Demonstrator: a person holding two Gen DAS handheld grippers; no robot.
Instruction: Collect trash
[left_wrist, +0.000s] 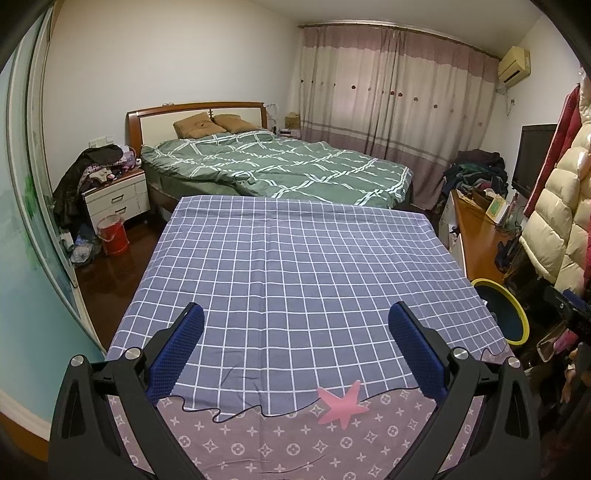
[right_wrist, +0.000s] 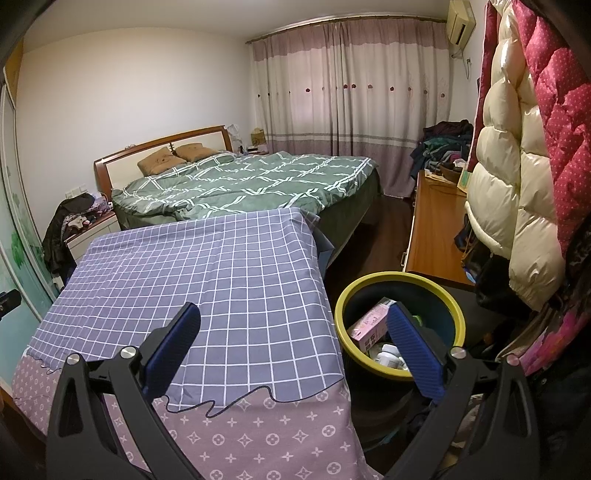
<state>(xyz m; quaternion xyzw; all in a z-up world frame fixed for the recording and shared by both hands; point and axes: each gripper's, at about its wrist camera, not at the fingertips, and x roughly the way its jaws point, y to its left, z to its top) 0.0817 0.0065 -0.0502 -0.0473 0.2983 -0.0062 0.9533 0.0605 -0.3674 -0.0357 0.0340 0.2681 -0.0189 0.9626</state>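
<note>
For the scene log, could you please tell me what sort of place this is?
A lived-in home bedroom: a bed with a green checked quilt and wooden headboard, a white nightstand piled with clothes, and long drawn curtains.

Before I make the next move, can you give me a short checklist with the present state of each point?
1. Left gripper open and holding nothing: ok.
2. Right gripper open and holding nothing: ok.
3. Trash left on the checked cloth: none seen in either view, ok.
4. Bin beside the table, upright and within view: ok.
5. Trash inside the bin: a pink box and a white bottle lie in it, ok.
6. Trash on the floor around the table: cannot tell, mostly hidden.
</note>
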